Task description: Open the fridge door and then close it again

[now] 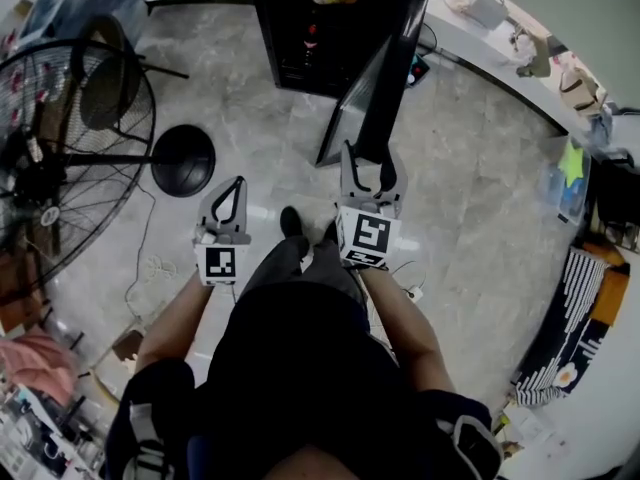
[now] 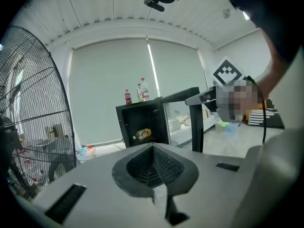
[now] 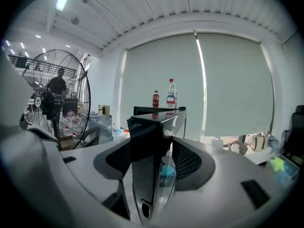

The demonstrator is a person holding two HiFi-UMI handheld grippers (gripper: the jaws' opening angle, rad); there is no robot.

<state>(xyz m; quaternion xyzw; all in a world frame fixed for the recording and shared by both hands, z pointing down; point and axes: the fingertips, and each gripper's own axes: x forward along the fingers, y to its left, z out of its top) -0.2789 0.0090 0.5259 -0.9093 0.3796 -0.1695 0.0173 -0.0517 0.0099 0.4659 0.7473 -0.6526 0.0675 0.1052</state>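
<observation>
We look down on a grey marbled tile floor (image 1: 470,188). The black mini fridge (image 1: 320,38) stands on it with its door (image 1: 375,88) swung open. Left of the fridge rests the fan's round black base (image 1: 183,160), and a thin white cable (image 1: 150,263) trails near it. Our dark shoes (image 1: 291,220) stand mid-floor. A black-and-white striped thing (image 1: 565,318) lies at the right.

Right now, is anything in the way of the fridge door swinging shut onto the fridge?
Nothing visible. The floor between the open fridge door and the fridge is bare. The fan base sits off to the left, seemingly outside that sweep. The right tool straddles the door's free edge.
</observation>
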